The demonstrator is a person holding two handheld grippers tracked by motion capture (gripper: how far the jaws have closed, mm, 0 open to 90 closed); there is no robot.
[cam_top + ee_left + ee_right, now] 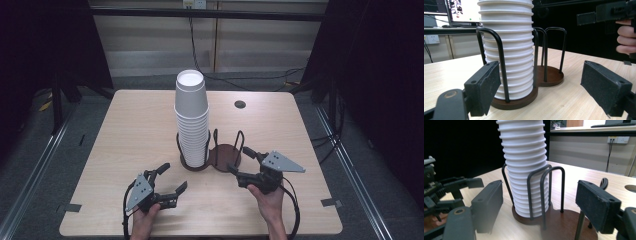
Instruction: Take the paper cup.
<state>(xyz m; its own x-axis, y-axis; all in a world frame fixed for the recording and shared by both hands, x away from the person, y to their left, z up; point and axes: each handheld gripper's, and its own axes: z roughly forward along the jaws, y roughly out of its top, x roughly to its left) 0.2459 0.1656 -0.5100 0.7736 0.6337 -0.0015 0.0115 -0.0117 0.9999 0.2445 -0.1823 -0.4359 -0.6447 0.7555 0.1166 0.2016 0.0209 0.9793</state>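
High view: a tall stack of white paper cups stands upside down in the left bay of a dark two-bay cup holder near the middle of a light wooden table. The holder's right bay, a round brown base ringed by black wire hoops, holds nothing. The left gripper sits near the table's front edge, left of the holder and apart from it, jaws spread wide with nothing between them. The right gripper lies at the holder's right front, jaws likewise wide and empty; one fingertip appears to reach the rim of the brown base, though contact cannot be confirmed from this angle. Each gripper is held by a hand entering from the bottom edge.

Left gripper view: the stack rises past the top of the frame behind a wire hoop, ahead of the gap between the two black pads. The right gripper and its hand show at upper right.

Right gripper view: the stack stands beyond the empty bay, framed by the open pads. The left gripper shows at far left. A cable port lies near the table's far edge.
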